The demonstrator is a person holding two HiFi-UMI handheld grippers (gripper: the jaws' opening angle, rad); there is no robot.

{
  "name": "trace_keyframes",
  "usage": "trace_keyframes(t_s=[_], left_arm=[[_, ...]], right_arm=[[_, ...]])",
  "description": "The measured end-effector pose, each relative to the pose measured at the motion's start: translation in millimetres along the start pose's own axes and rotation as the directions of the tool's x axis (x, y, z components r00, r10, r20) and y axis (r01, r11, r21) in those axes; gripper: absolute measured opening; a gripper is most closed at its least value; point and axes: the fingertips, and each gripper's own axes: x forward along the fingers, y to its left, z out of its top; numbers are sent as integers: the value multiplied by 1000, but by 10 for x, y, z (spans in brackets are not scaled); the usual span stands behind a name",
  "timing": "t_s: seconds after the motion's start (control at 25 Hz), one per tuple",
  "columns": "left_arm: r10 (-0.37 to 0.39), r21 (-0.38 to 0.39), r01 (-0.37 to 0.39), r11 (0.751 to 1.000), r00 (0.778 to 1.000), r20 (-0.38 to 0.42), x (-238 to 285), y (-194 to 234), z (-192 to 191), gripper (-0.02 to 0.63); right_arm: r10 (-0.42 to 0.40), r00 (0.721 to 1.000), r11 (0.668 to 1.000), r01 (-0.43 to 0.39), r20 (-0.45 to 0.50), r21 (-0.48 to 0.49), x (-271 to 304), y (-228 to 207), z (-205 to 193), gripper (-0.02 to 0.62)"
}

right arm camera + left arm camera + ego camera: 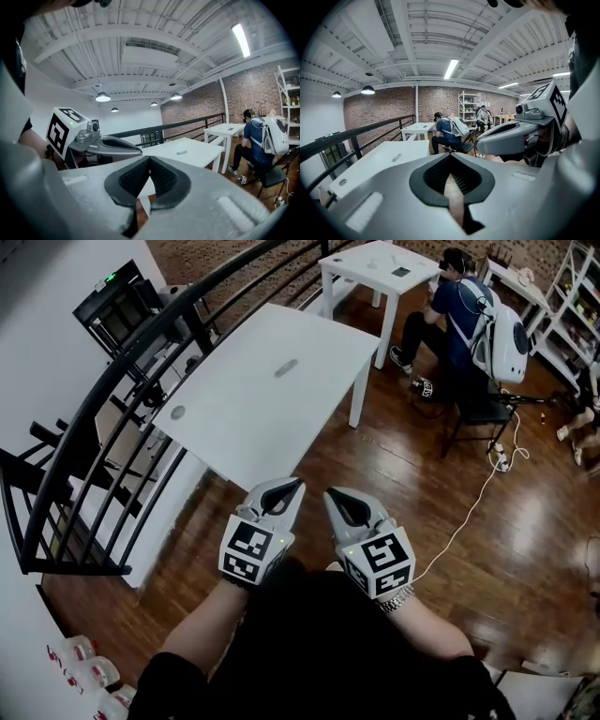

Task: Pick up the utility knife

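White surface (272, 418) stands on wood floor (422, 512) beside black railing (112, 381). The small grey object (286, 367) on it is too small to identify. Closed, empty: left tongs (297, 485), right tongs (329, 493).

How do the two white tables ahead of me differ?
The near table looks larger than the far table. The near table carries the utility knife and a small round item; the far table a dark item, with a person seated beside it. Both are white.

Utility knife (286, 367) on near table (234, 427); railing (183, 315) at its left; second table (370, 263) behind, seated person (464, 310) beside
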Motion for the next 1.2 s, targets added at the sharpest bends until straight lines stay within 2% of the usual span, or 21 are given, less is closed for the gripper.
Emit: trace_keyframes(t_s=[0.32, 0.56, 0.92, 1.2], left_arm=[[9, -39, -9, 999, 1000, -1, 495, 102, 0, 17], [19, -84, -18, 996, 1000, 12, 977, 425, 13, 17], [69, -157, -67, 985, 998, 6, 1598, 1385, 120, 17], [126, -182, -121, 976, 992, 18, 1729, 2016, 252, 17]], right_arm=[[21, 999, 1000, -21, -29, -22, 172, -417, -21, -8], [40, 996, 997, -44, -74, -56, 531, -789, 25, -8], [99, 985, 985, -117, -138, -129, 1536, -1293, 488, -8], [162, 974, 968, -188, -159, -166, 2266, -1409, 768, -8]])
